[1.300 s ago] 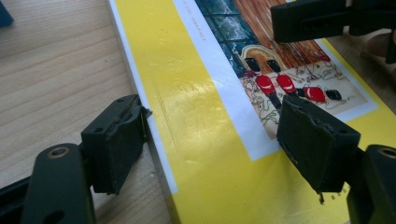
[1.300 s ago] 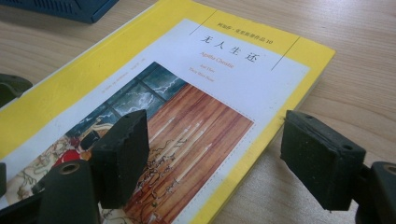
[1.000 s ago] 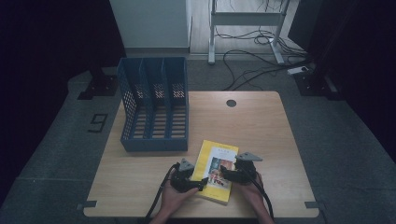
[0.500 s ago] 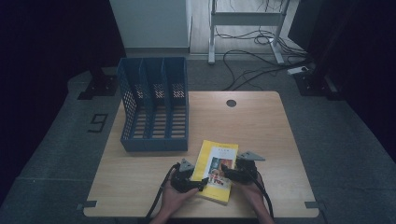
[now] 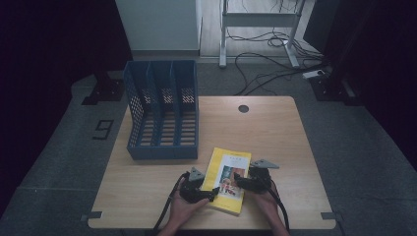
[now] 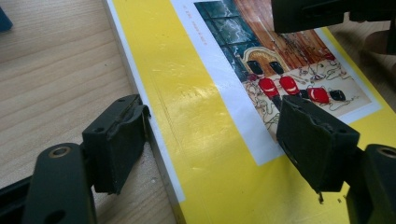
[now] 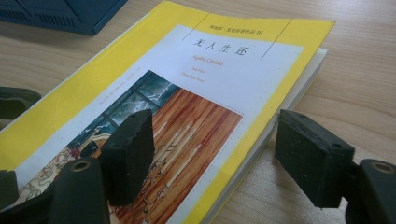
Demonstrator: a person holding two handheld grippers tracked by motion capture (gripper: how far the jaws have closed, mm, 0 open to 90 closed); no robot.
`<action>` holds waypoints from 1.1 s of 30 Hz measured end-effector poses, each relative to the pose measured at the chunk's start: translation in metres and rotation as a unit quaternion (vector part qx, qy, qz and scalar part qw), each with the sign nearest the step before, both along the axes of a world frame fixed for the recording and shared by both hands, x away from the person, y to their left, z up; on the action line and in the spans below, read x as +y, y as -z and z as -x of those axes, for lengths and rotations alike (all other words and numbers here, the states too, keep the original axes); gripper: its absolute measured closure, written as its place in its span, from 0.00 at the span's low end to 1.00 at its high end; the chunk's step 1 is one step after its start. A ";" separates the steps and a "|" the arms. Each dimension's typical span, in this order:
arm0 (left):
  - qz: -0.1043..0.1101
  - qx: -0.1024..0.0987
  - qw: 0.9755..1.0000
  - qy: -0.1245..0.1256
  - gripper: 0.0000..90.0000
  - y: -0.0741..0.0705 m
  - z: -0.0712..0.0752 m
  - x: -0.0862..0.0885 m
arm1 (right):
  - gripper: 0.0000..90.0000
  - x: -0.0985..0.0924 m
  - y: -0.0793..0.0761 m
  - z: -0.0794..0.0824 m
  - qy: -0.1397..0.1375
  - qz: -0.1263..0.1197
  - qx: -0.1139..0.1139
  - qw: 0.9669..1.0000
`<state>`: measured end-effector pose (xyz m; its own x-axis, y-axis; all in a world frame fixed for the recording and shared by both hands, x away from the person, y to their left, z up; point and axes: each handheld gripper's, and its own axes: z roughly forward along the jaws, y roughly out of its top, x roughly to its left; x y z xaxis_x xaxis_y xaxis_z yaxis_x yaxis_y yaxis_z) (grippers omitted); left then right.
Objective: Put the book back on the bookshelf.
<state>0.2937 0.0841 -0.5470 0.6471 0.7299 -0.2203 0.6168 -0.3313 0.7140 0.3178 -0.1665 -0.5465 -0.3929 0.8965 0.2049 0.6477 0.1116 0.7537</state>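
We've got a yellow book [image 5: 227,180] lying flat at the table's [image 5: 275,132] near edge, just in front of the blue file rack [image 5: 163,115]. It looks like a glossy paperback: light, a bit bendy, cover likely slippery, so we'd pinch it across an edge, not the face. Our left gripper [image 6: 212,149] stands open astride the spine side, one jaw against that edge, the other above the cover. Our right gripper [image 7: 215,156], whose jaws have just been opening, straddles the page edge without pressing on it.
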 end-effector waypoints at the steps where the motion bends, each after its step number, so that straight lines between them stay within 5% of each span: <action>1: 0.000 0.000 1.000 0.000 0.26 0.000 0.000 0.000 | 0.28 0.000 0.001 -0.001 0.001 -0.001 0.002 1.000; 10: 0.001 -0.001 1.000 -0.001 0.26 0.000 0.000 0.000 | 0.27 0.000 0.002 -0.002 0.001 -0.008 0.014 1.000; 16: 0.002 -0.003 1.000 -0.002 0.26 0.001 0.000 0.000 | 0.33 0.000 -0.005 0.002 -0.006 -0.013 -0.003 1.000; 23: 0.004 -0.002 1.000 -0.002 0.26 0.001 0.000 0.000 | 0.43 -0.002 -0.020 0.009 -0.032 -0.067 -0.027 0.997; 28: 0.006 -0.002 1.000 -0.001 0.26 0.001 0.000 0.000 | 0.46 0.005 -0.023 0.013 -0.040 -0.039 -0.048 0.997; 33: 0.008 0.000 1.000 0.000 0.25 0.001 0.000 0.001 | 0.52 0.003 -0.027 0.014 -0.045 -0.050 -0.063 0.996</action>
